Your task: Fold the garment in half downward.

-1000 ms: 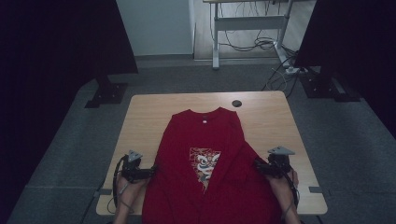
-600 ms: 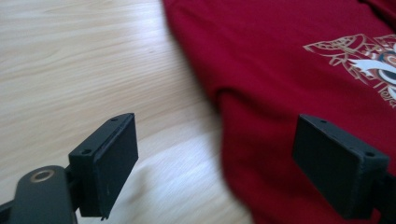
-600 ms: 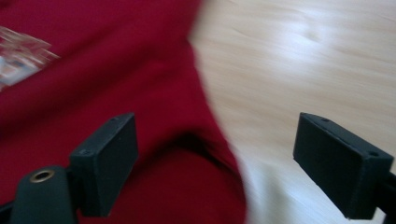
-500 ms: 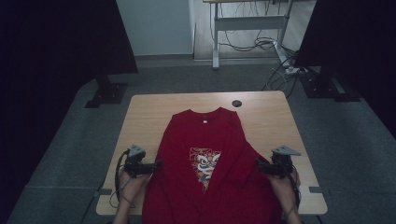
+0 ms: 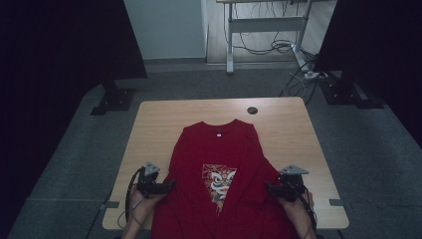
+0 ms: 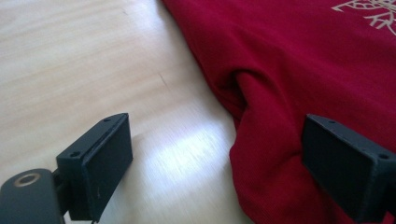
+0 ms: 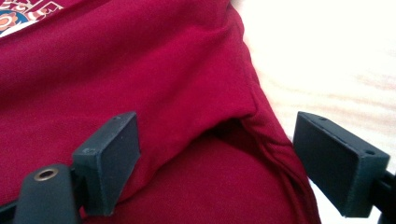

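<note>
A red T-shirt [image 5: 219, 169] with a pale print on its chest lies flat on the wooden table [image 5: 159, 119], collar away from me and hem over the near edge. My left gripper [image 5: 171, 184] is open at the shirt's left side. In the left gripper view [image 6: 219, 163] one jaw is over bare wood and the other over a fold of the red fabric [image 6: 303, 60]. My right gripper [image 5: 267, 187] is open at the right side. Its jaws have just closed slightly but stay wide. In the right gripper view [image 7: 219, 158] they straddle the shirt's [image 7: 140, 70] folded edge.
A small dark round grommet [image 5: 253, 110] sits in the tabletop near the far edge. Black stands [image 5: 112, 97] and a desk frame with cables [image 5: 268, 45] are on the floor beyond the table. Bare wood lies on both sides of the shirt.
Both grippers have slid a little inward toward the shirt's sides, the right one more. The shirt lies as before.
</note>
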`<state>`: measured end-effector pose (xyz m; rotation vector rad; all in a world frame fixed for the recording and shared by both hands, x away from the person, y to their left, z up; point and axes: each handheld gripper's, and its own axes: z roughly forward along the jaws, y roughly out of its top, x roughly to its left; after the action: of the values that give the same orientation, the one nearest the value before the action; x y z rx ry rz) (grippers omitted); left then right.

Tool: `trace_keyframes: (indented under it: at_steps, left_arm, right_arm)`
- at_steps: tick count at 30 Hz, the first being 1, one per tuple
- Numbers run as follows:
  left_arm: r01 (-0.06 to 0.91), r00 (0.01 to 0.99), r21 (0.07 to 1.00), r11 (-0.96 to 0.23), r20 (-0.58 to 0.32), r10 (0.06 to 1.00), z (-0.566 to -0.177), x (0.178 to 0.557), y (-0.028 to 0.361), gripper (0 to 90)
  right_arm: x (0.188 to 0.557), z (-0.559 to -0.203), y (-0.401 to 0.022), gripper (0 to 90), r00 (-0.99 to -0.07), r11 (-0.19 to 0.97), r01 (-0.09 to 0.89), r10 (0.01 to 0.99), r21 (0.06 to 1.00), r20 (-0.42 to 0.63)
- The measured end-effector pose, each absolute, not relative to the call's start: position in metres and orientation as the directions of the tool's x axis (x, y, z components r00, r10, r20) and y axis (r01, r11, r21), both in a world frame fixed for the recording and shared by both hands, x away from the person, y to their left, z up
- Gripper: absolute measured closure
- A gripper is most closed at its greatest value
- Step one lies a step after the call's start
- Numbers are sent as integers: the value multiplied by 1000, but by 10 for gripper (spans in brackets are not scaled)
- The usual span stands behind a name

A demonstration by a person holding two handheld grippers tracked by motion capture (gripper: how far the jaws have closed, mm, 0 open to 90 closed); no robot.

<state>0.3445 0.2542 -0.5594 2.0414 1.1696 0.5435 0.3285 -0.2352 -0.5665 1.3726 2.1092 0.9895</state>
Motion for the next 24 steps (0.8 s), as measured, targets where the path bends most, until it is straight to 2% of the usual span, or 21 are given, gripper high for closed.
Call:
trace_keyframes:
  at_steps: [7, 11, 13, 14, 15, 16, 17, 18, 21, 24]
  left_arm:
    - [561, 541, 750, -350, -12, 841, -558, 337, 257, 104]
    - [578, 504, 762, -292, -53, 862, -545, 360, 254, 94]
    - [578, 504, 762, -292, -53, 862, -545, 360, 254, 94]
    - [581, 499, 760, -293, -47, 866, -548, 376, 242, 94]
    - [581, 499, 760, -293, -47, 866, -548, 376, 242, 94]
    - [581, 499, 760, -293, -47, 866, -548, 376, 242, 94]
    - [583, 499, 742, -331, -5, 866, -557, 384, 233, 94]
    - [575, 498, 750, -328, -3, 867, -558, 384, 233, 56]
    - [576, 489, 752, -320, -3, 873, -558, 381, 234, 59]
    - [579, 481, 752, -317, 0, 877, -558, 376, 235, 78]
  right_arm:
    - [319, -566, -237, 153, -447, 273, 599, 894, 753, 32]
    - [329, -558, -232, 107, -451, 227, 592, 888, 773, 85]
    - [334, -557, -230, 107, -456, 228, 593, 886, 772, 88]
    - [334, -557, -230, 101, -456, 228, 593, 886, 772, 88]
    - [334, -557, -230, 101, -456, 228, 593, 886, 772, 88]
    - [351, -558, -223, 101, -452, 238, 589, 889, 772, 72]
    - [351, -558, -223, 81, -452, 238, 589, 889, 772, 72]
    - [363, -563, -220, 75, -449, 261, 601, 892, 755, 49]
    - [364, -566, -219, 71, -449, 282, 599, 893, 750, 22]
    - [357, -566, -220, 104, -450, 283, 593, 893, 754, 19]
